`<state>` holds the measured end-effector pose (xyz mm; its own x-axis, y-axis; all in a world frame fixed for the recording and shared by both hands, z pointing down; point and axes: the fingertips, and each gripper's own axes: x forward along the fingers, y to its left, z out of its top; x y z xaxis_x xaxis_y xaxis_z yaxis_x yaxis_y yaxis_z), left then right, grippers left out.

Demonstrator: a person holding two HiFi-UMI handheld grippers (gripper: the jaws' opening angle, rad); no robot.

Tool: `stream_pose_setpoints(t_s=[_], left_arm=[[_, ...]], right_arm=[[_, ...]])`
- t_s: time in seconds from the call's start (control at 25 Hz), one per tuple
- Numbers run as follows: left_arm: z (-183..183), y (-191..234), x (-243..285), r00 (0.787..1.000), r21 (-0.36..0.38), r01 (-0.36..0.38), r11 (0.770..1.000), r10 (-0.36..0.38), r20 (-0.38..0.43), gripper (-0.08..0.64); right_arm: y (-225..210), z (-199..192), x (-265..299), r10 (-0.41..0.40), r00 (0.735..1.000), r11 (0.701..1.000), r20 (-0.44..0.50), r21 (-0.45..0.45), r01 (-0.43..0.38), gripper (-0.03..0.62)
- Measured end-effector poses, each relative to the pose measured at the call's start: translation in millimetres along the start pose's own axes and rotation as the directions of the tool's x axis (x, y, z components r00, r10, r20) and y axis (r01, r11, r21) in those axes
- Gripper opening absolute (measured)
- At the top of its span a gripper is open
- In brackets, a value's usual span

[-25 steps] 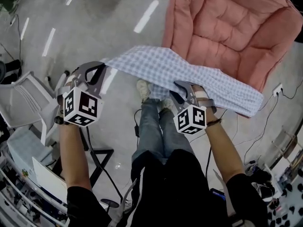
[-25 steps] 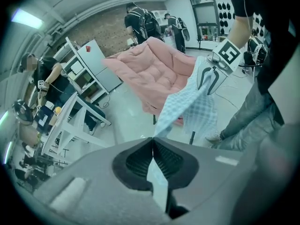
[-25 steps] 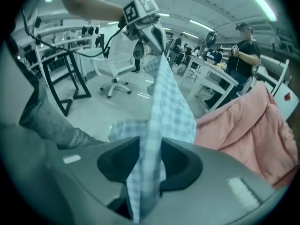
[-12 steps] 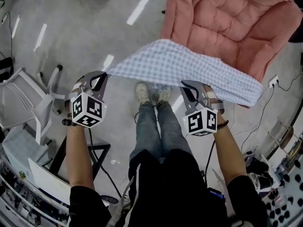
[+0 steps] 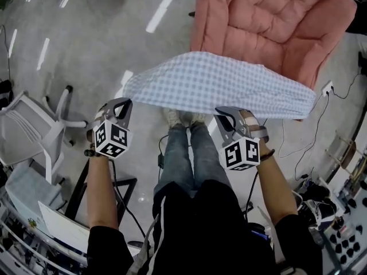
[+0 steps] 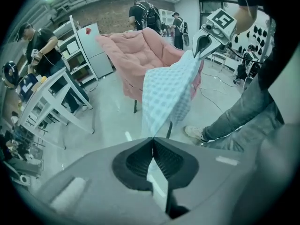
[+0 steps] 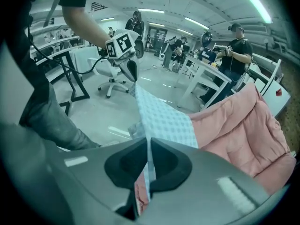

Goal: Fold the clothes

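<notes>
A checked blue-and-white cloth [image 5: 218, 87] hangs spread in the air just in front of the pink chair [image 5: 269, 27], clear of the floor [image 5: 97, 44] and stretched between 2 grippers. The left gripper [image 5: 125, 102] is the one farther from the chair. Its jaws are closed tight on 1 corner of the cloth, with the fabric pinched between the pads. The right gripper [image 5: 222, 113] is nearer the chair, its jaws likewise clamped together on the cloth's edge, and a strip of fabric hangs down behind the pads. From above, the cloth's far end overlaps the chair's front edge; whether it touches the chair I cannot tell. The person's legs [image 5: 183, 153] stand below the cloth, facing the chair.
</notes>
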<state>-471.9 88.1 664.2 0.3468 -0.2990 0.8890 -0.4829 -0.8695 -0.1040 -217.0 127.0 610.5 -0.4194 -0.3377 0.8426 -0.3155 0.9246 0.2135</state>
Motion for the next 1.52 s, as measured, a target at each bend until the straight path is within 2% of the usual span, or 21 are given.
stream_pose_setpoints(t_s=[0.28,0.44,0.52,0.56,0.64,0.68,1.12,1.32,1.52], left_arm=[[-19.8,-23.9,27.1,0.999,-0.055,0.047,0.997,-0.047,-0.008,0.012],[-25.5,-35.1,44.4,0.997,-0.063,0.073,0.995,-0.075,-0.025,0.015],[-28.6,-39.3,49.4,0.995,-0.078,0.096,0.992,-0.098,-0.026,0.059],[-28.6,-40.8,50.2,0.994,-0.086,0.107,0.991,-0.109,-0.021,0.078],[-25.5,-42.9,50.0,0.992,-0.095,0.122,0.988,-0.123,-0.008,0.080],[-23.7,-43.8,50.1,0.992,-0.095,0.128,0.987,-0.128,-0.003,0.087],[-1.3,-32.3,41.2,0.990,-0.107,0.133,0.985,-0.128,0.058,0.089],[24.6,-20.0,24.8,0.988,-0.107,0.135,0.985,-0.125,0.093,0.089],[86.2,-1.1,-7.0,0.978,-0.046,0.151,0.988,-0.142,0.152,0.098]], right_arm=[[13.2,-14.2,14.3,0.015,0.999,1.000,-0.050,-0.012,-0.016,0.008],[19.1,-23.6,22.0,0.030,0.997,1.000,-0.077,0.004,-0.030,0.008],[22.0,-24.5,24.2,0.045,0.996,0.999,-0.082,0.012,-0.044,0.014],[24.4,-24.2,25.1,0.060,0.995,0.998,-0.083,0.016,-0.059,0.032],[30.0,-23.0,26.5,0.096,0.992,0.995,-0.084,0.028,-0.094,0.122],[31.8,-22.3,27.3,0.107,0.991,0.994,-0.083,0.032,-0.104,0.146],[23.6,-9.3,31.0,0.096,0.994,0.993,-0.060,0.068,-0.091,0.155],[9.2,-1.6,20.3,0.062,0.997,0.987,-0.040,0.149,-0.056,0.155],[-25.5,15.3,-11.2,-0.044,0.999,0.977,-0.020,0.209,0.047,0.154]])
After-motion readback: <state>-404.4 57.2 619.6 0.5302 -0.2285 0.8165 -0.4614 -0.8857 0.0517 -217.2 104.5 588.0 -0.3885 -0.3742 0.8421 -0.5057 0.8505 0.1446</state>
